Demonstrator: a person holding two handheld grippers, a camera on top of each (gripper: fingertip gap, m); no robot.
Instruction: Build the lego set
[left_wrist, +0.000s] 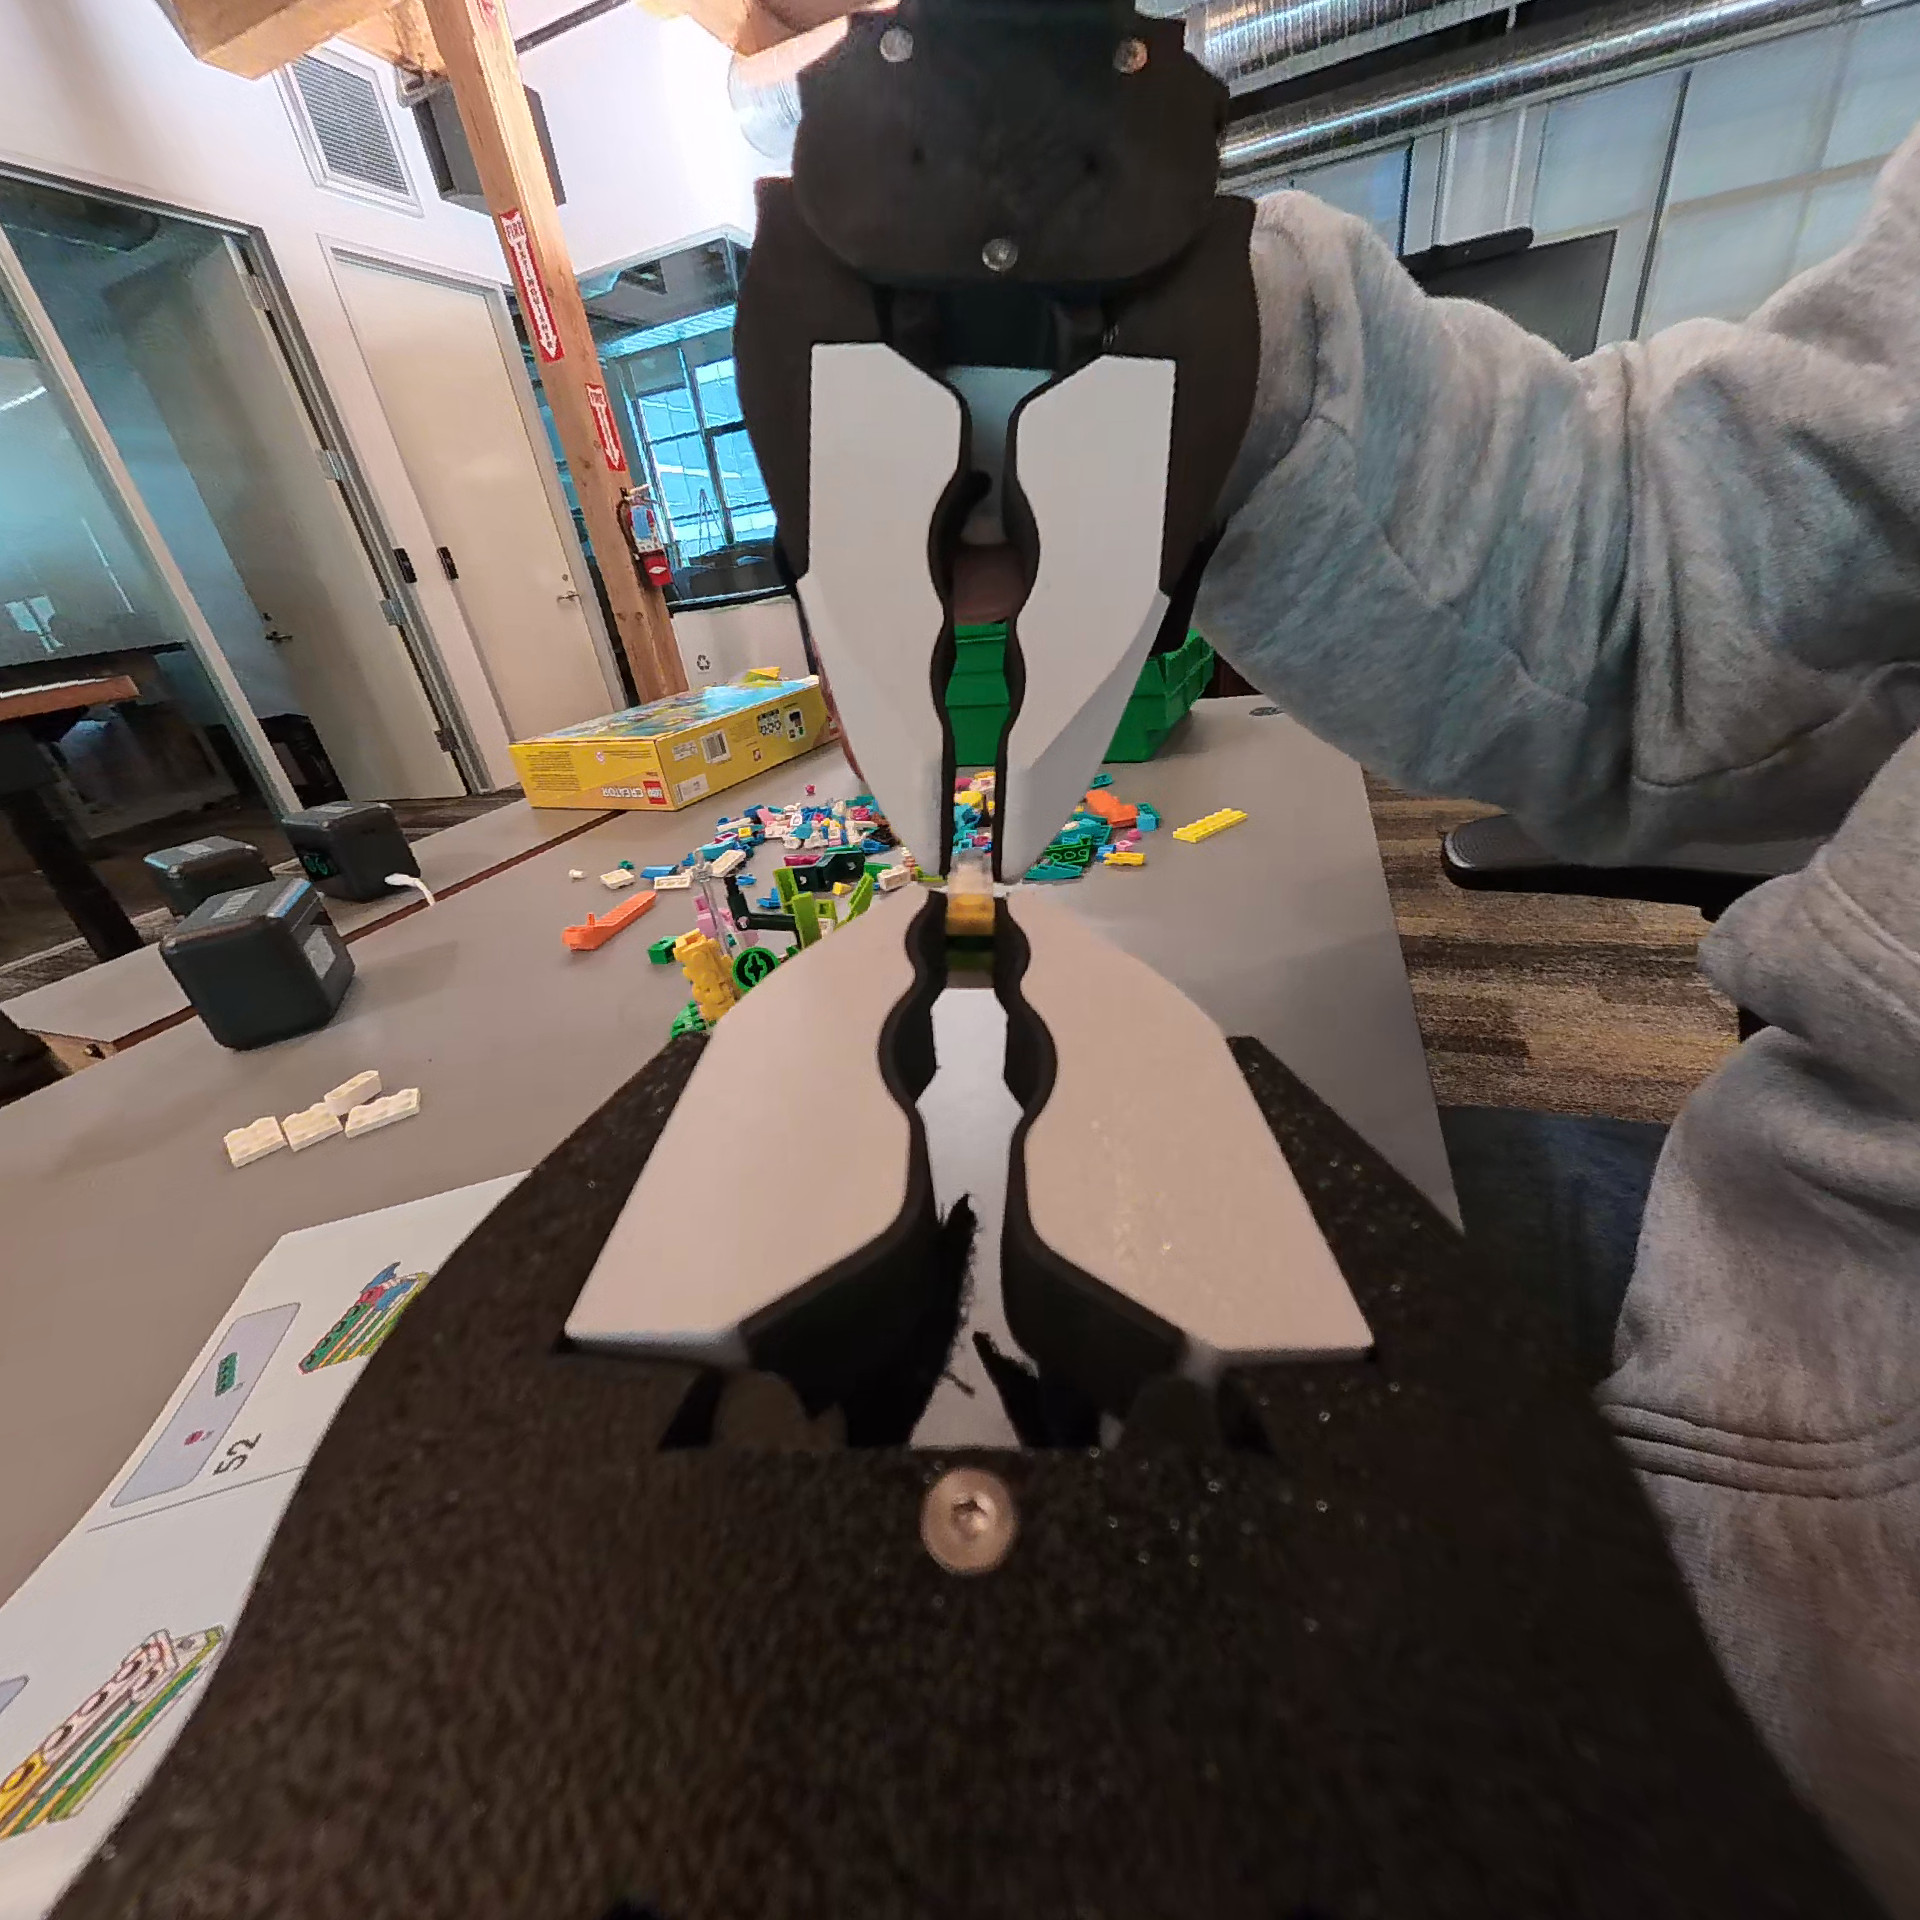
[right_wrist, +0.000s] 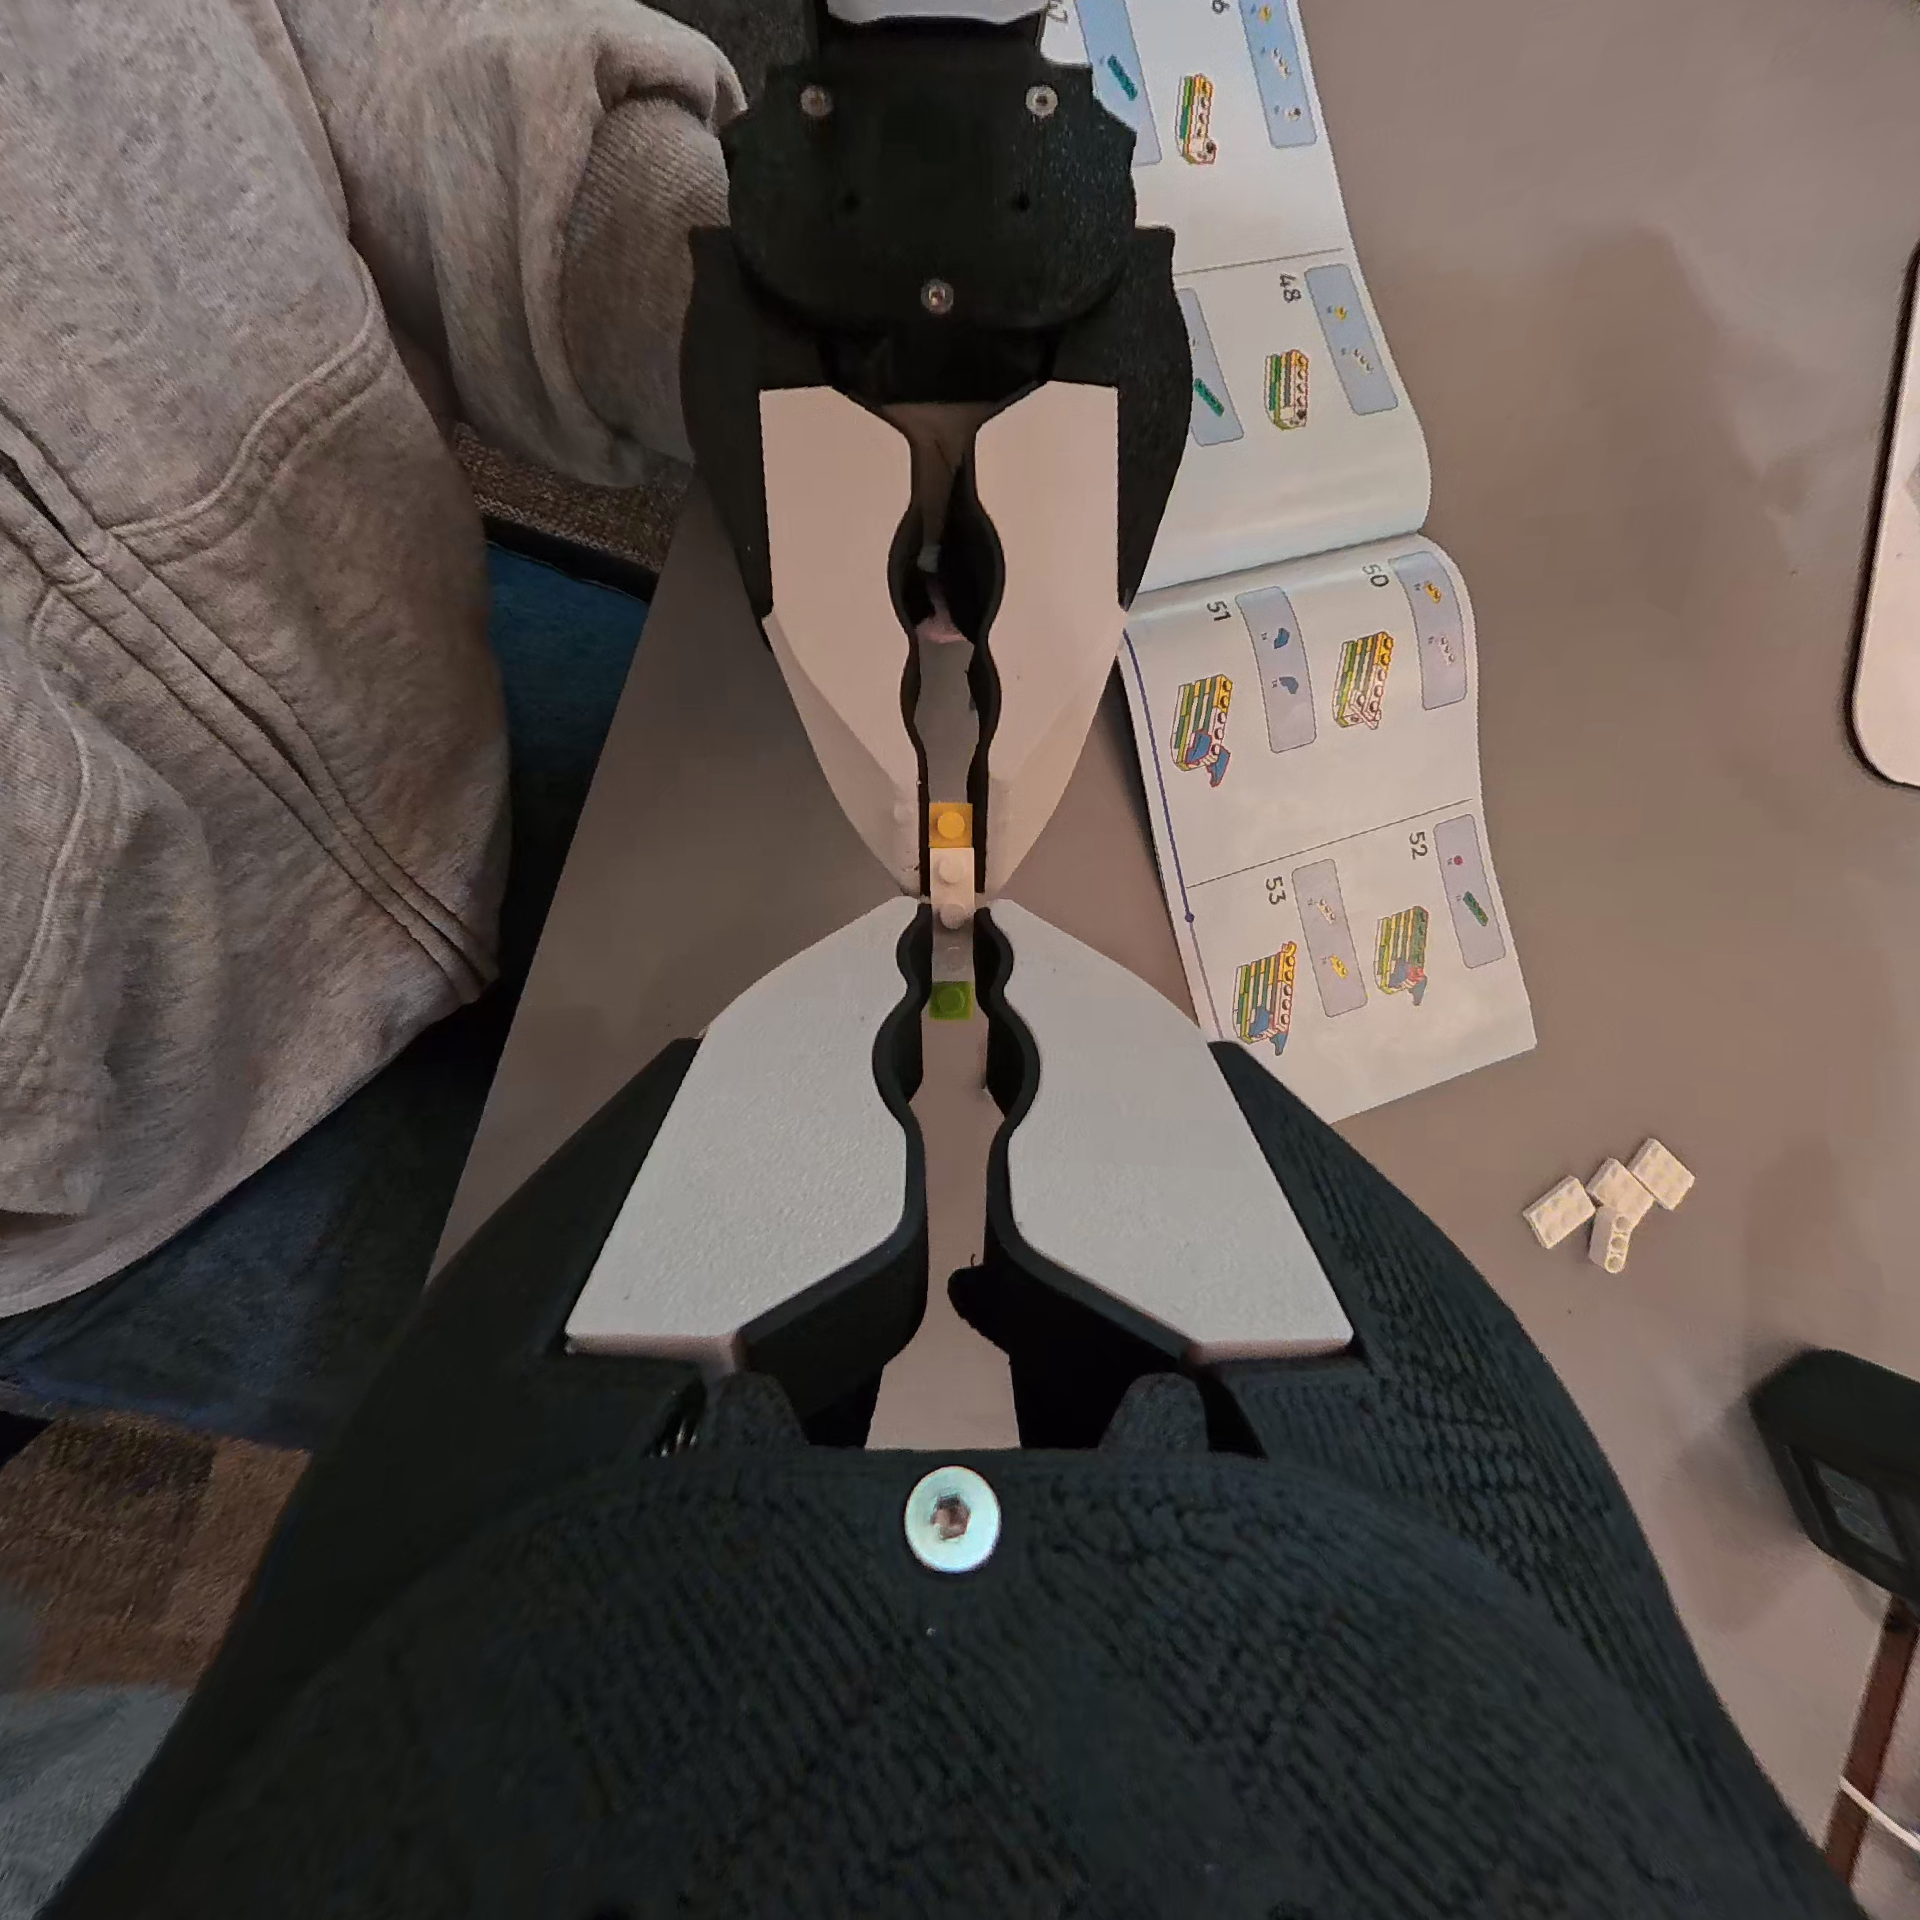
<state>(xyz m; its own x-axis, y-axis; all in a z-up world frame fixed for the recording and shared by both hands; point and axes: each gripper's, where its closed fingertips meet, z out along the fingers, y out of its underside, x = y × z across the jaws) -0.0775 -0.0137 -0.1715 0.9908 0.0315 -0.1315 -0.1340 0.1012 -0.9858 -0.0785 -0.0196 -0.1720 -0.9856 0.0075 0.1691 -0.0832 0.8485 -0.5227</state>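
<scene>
Right wrist view only: a narrow brick strip (right_wrist: 952, 904), yellow, white, grey and green studs in a row, seen from above between both sets of fingertips, over an open instruction booklet (right_wrist: 1330, 790) and grey table (right_wrist: 1610, 416). Left wrist view only: loose brick pile (left_wrist: 831, 831), yellow box (left_wrist: 665, 748), green bin (left_wrist: 1164, 696), dark cubes (left_wrist: 260, 966). Left gripper (left_wrist: 971, 904) and right gripper (right_wrist: 952, 920) tip to tip, mirrored, each nearly closed and clamped on an end of the strip, above the table edge. Grey sleeve (left_wrist: 1558, 571) reaching in from the right.
</scene>
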